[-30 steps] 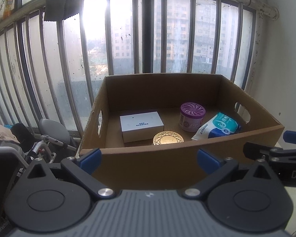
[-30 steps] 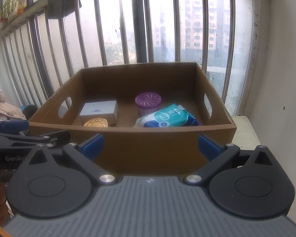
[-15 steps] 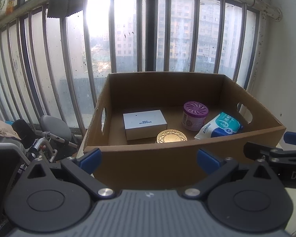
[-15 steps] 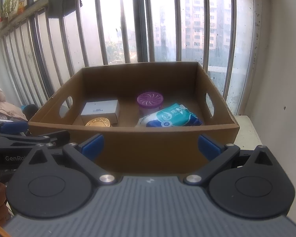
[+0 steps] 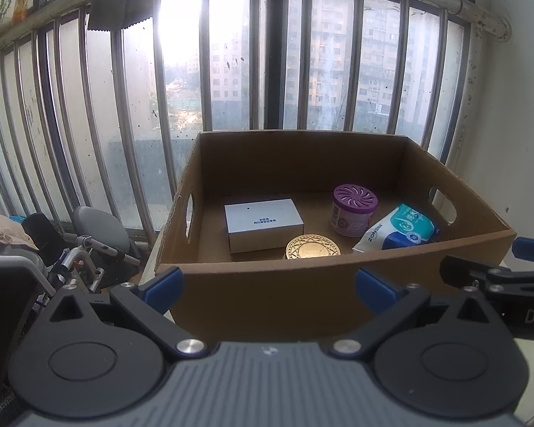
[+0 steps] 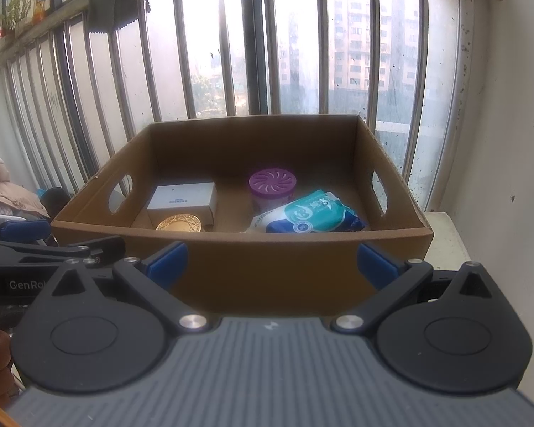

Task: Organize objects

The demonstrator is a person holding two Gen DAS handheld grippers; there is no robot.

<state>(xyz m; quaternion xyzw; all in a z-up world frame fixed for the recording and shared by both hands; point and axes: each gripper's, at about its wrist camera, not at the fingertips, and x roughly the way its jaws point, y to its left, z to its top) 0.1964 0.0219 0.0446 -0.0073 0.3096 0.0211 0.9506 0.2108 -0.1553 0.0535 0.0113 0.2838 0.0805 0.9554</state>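
Both the left gripper (image 5: 267, 283) and right gripper (image 6: 271, 261) have fingers apart, empty. In the cardboard box (image 5: 302, 295), the wet-wipes pack (image 5: 397, 227) looks soft and light; pinch its middle.

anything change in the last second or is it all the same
Only the viewpoint shifted: in the left wrist view the cardboard box slid slightly to the right, so the left gripper swung a little left. Nothing was grasped or released. Both the left and right gripper remain open and empty, and the white box, gold tin, purple jar and wipes pack lie unmoved.
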